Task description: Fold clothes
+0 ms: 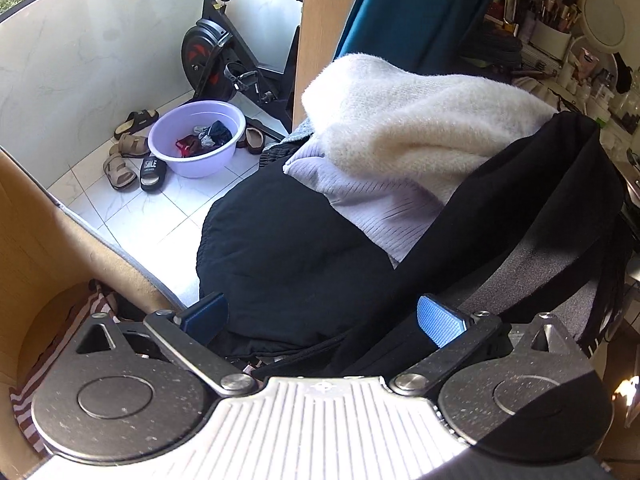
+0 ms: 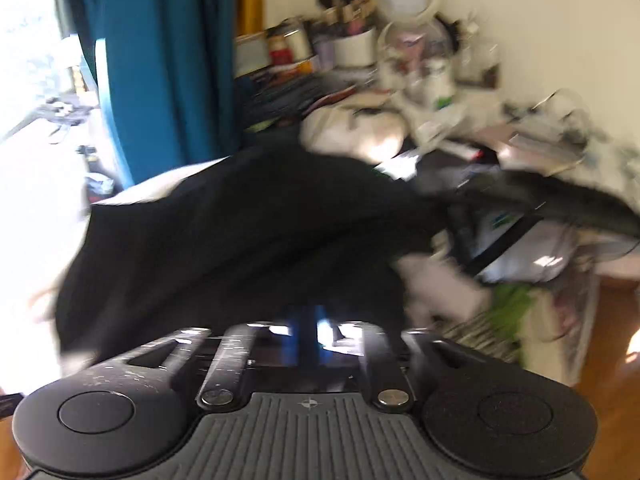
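Observation:
A heap of clothes fills the left wrist view: a black garment (image 1: 288, 248) in front, a pale ribbed knit (image 1: 360, 200) on it, a fluffy cream garment (image 1: 408, 120) on top. My left gripper (image 1: 324, 316) is open, its blue pads (image 1: 438, 318) wide apart, with black cloth lying between them. In the blurred right wrist view my right gripper (image 2: 308, 330) is shut on a black garment (image 2: 240, 240) that hangs out to the left and ahead of it.
A purple basin (image 1: 197, 140) with small clothes stands on the tiled floor among sandals (image 1: 136, 152), by an exercise bike (image 1: 224, 48). A teal curtain (image 2: 160, 72) hangs behind. A cluttered desk (image 2: 440, 92) with a round mirror (image 1: 604, 18) is at right. A wooden panel (image 1: 48, 216) is at left.

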The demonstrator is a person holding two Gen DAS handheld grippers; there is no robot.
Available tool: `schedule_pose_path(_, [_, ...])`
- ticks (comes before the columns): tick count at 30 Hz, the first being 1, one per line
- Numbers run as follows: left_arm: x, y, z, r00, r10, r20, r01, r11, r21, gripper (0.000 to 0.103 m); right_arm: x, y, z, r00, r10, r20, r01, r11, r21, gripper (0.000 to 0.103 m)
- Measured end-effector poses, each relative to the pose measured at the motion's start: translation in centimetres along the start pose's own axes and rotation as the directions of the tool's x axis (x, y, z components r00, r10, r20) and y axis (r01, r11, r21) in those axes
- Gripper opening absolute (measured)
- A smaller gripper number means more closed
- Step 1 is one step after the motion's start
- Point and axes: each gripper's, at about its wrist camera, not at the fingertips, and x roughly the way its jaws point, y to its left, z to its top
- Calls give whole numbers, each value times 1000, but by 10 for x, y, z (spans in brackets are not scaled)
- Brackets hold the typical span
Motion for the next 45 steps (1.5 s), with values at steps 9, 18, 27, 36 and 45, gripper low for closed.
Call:
schedule_pose_path(9, [-14,45,-18,997,72,0,-72,993,-96,103,9,98,-31,943,285,-170,-297,953,-49,53])
schedule_pose_path(18, [-24,79,-38,994,107,-2,-106,984,-140,103,44,126,-35,960,181,-215,-179,983,29,4])
schedule_pose_path(27, [-10,49,-33,999,44,4,-44,997,-56,103,-24,35,-49,969,215,-122,-195,968,155,3])
schedule_pose_path(36, [6,-9,-33,997,-73,-6,73,993,90,103,-88,-53,-9,983,88,162,-117,977,179,3])
schedule_pose_path(45, [-12,-26,-31,990,-128,52,121,985,123,103,-88,-16,67,935,168,313,-191,981,44,3])
